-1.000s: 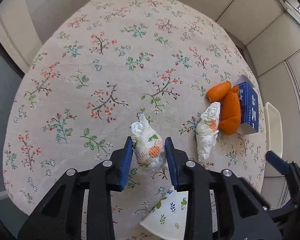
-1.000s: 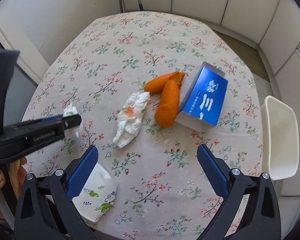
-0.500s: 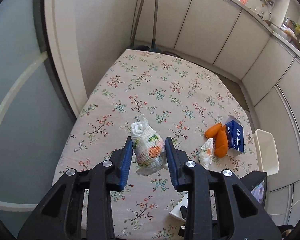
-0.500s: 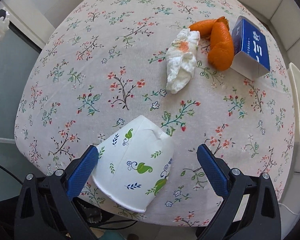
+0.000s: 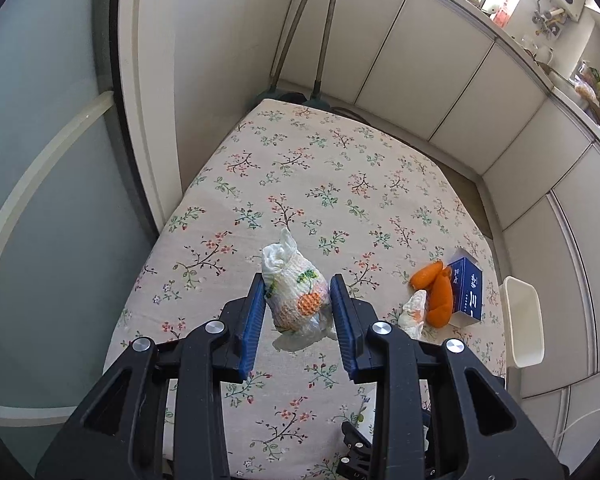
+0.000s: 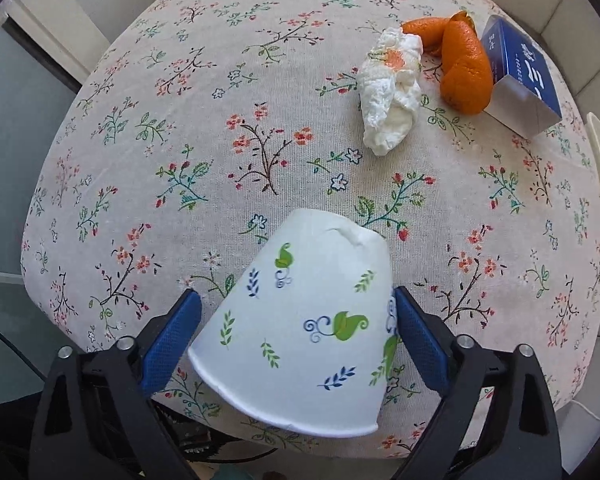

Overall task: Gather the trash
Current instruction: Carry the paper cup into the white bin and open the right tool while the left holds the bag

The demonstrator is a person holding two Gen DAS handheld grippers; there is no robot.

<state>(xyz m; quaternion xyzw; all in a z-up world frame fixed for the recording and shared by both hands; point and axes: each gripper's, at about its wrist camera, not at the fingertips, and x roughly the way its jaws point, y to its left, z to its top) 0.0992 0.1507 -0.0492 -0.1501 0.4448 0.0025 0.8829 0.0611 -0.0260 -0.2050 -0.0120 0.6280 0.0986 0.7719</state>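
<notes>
left gripper (image 5: 298, 312): pinched a wad (image 5: 294, 294) of printed tissue between its blue pads, the wad held up clear of the table (image 5: 300, 168)
wad: looked soft, light and crushable; the pads pressed its middle, loose tails sticking out above and below, so the hold seemed secure enough
right gripper (image 6: 296, 336): jaws were closing round a paper cup (image 6: 304, 328) that lay on its side near the table's front edge; the right pad looked to be touching the cup wall, the left pad was just clear of it
cup: thin, light, already dented at its narrow end; likely to buckle if squeezed hard, so a gentle grip across the mid-body seemed best, not at the wide open rim
second tissue (image 6: 390, 90): crumpled, lay farther back on the table, touching the peel (image 6: 462, 68)
peel: orange, curled, probably limp and a little slick
box (image 6: 522, 76): blue carton just beside the peel, stiff enough to take by its sides
bin (image 5: 522, 326): white tub past the table's right edge
</notes>
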